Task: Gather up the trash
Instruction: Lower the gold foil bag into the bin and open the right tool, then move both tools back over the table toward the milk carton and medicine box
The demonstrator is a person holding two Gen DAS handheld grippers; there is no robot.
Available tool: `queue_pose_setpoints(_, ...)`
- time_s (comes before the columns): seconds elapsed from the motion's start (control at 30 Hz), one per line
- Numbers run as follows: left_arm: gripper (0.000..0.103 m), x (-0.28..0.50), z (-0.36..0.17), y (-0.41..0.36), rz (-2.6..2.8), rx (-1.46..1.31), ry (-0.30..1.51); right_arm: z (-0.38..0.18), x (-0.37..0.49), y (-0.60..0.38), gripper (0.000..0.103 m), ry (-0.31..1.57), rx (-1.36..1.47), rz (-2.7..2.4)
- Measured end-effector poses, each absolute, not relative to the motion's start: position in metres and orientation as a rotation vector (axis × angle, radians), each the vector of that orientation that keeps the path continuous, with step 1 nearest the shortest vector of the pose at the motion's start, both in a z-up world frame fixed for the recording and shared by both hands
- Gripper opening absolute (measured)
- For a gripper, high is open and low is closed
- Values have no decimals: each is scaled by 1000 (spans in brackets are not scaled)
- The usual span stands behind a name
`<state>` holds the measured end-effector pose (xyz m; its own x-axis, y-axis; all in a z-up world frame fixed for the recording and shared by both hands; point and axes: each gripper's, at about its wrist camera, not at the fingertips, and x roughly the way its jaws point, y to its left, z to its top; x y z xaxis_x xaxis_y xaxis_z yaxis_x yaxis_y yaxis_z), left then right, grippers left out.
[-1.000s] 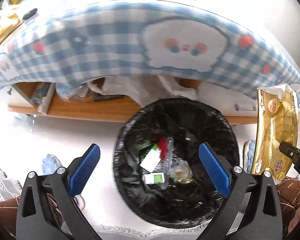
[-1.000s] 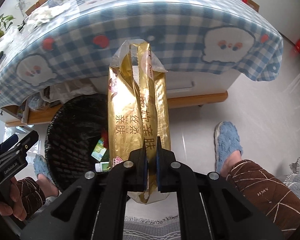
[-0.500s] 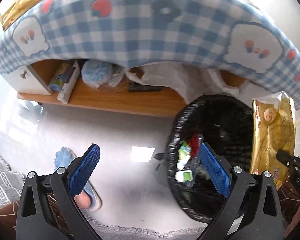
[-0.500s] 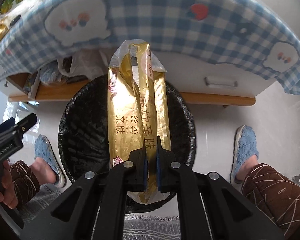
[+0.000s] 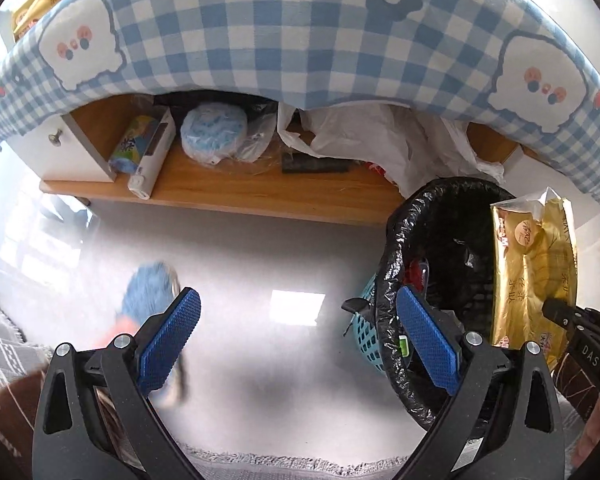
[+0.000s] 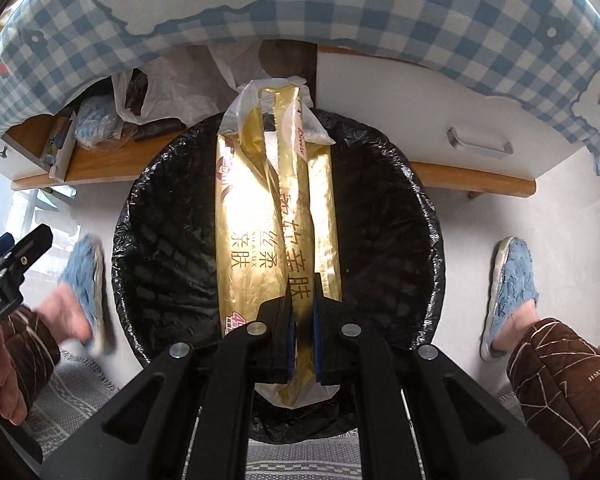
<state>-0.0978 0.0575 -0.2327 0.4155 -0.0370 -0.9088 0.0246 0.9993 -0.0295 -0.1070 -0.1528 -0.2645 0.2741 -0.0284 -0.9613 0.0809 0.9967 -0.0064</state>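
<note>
My right gripper (image 6: 302,316) is shut on a long gold wrapper (image 6: 276,216), which hangs straight over the mouth of a round bin lined with a black bag (image 6: 164,240). In the left wrist view the same gold wrapper (image 5: 534,276) shows at the right over the bin (image 5: 440,232), pinched by the right gripper (image 5: 556,310). Some small trash lies inside the bin. My left gripper (image 5: 296,332) is open with nothing between its blue pads (image 5: 168,336), above bare floor to the left of the bin.
A blue checked tablecloth (image 5: 300,32) overhangs a wooden shelf (image 5: 236,188) holding boxes, a blue bundle and white plastic bags. A white drawer with a metal handle (image 6: 480,148) is behind the bin. The person's feet in blue slippers (image 6: 512,280) flank it; a grey rug lies near me.
The right gripper has carried the gold wrapper from beside the bin to over its middle and lower. The left gripper has slid left, off the bin and over the floor.
</note>
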Motion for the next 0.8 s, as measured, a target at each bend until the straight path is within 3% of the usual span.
queue_pose_setpoints(0.33, 96, -91, -236, 50, -38, 17, 1137, -273, -101, -148, 9, 1290, 29, -81)
queue_pose_setpoints(0.37, 96, -90, -237, 50, -36, 19, 1142, -273, -101, -149, 17, 1289, 29, -85)
queue_pose_setpoints(0.4, 96, -90, -237, 50, -36, 21, 1144, -272, -102, -149, 34, 1283, 36, -86)
queue_pose_setpoints(0.47, 96, -89, -235, 49, -41, 25, 1143, -266, -103, -151, 50, 1263, 37, -89)
queue_pose_setpoints(0.53, 96, -89, -229, 47, -46, 35, 1139, -258, -102, -152, 56, 1249, 20, -81)
queue_pose_setpoints(0.67, 96, -89, -207, 44, -60, 37, 1108, -227, -101, -158, 79, 1178, 5, -93)
queue_pose_setpoints(0.8, 96, -87, -183, 42, -60, 21, 1089, -194, -103, -166, 88, 1110, 11, -106)
